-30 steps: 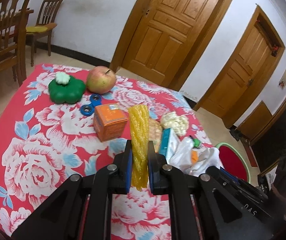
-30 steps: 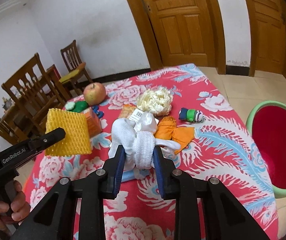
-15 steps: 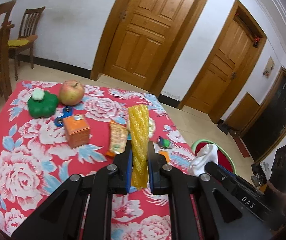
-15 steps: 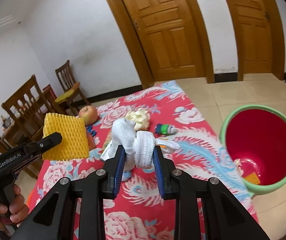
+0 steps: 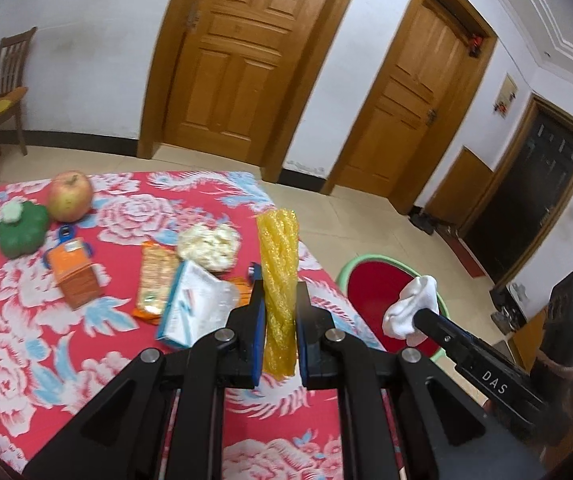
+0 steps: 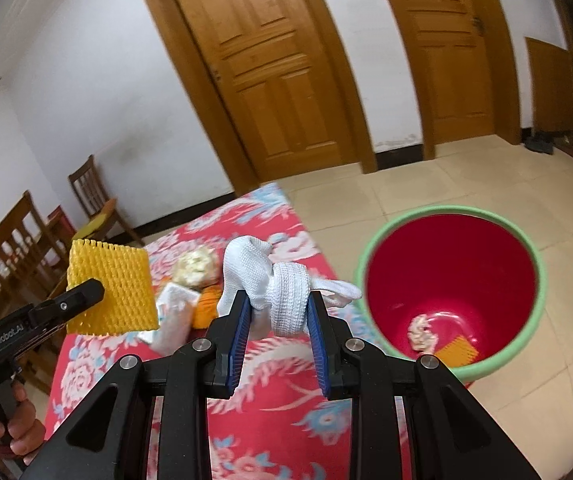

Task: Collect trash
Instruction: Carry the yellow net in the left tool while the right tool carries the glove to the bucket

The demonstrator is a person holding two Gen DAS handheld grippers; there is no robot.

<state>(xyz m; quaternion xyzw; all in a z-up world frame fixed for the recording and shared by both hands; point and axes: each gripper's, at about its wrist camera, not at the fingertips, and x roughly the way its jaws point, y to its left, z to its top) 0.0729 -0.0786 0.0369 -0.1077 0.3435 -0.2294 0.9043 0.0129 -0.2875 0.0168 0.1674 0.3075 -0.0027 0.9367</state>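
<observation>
At the far left of the left wrist view, an apple [image 5: 70, 196], a green pepper toy [image 5: 20, 230] and an orange carton [image 5: 74, 276] sit on the bench [image 5: 14, 364]; these look like keepers. Toward the middle, a snack wrapper [image 5: 154, 280], a blue-edged packet [image 5: 190, 304] and a crumpled paper wad [image 5: 208, 242] still lie uncollected. The left tool [image 5: 279, 320] is closed on a yellow foam net [image 5: 277, 280], held over the bench. At right, the right tool [image 6: 278, 316] is clamped on a white sock [image 6: 274, 284], just beside the red bin [image 6: 538, 292], not yet over it. The bin already holds a few scraps, so I judge the job roughly midway.
</observation>
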